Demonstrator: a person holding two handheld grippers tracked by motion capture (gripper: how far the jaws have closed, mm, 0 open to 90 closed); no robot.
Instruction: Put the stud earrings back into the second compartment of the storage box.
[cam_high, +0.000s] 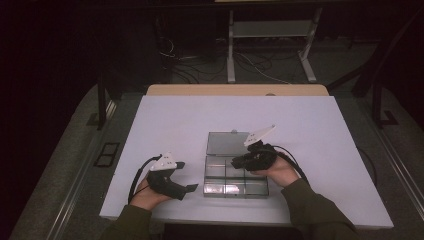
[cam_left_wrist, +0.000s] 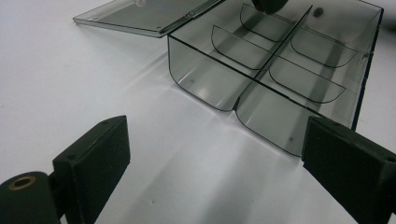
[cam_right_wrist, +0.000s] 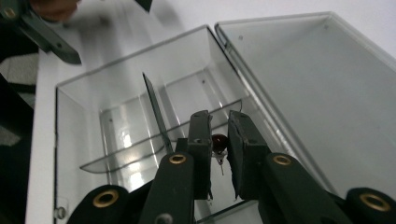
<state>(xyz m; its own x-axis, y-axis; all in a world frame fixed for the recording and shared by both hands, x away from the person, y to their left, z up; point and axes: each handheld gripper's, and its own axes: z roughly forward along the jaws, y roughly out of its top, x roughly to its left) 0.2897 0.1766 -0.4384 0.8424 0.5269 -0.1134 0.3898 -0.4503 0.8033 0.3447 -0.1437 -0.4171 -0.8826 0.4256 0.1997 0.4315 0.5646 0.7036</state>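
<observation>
Black jaws of the right hand-held gripper (cam_right_wrist: 218, 140) fill the foreground of the right gripper view, drawn close together and pinching a small dark red round object (cam_right_wrist: 219, 141) with a thin metal stem hanging below it; what the object is cannot be told. That hand-held gripper hangs over a clear smoky plastic organizer box (cam_right_wrist: 116, 93), above the compartments nearest the hinge, with the box's curved dividers visible beneath the jaws. From the high view, the right hand-held gripper (cam_high: 239, 161) reaches in over the box (cam_high: 235, 187) from the right, held by a hand in an olive sleeve (cam_high: 315, 210). The box's lid (cam_high: 227, 143) lies flat on the table, swung open away from the person. To the left of the box, the left hand-held gripper (cam_high: 184, 176) rests low near the table's front edge, its jaws pointing toward the box. In the left gripper view, its two jaws stand wide apart with nothing between them, and the box (cam_left_wrist: 280, 70) sits just ahead, apart from them. A white table (cam_high: 175, 120) carries everything; beyond it lie a dark floor, cables (cam_high: 250, 62) and a metal stand (cam_high: 270, 30).
</observation>
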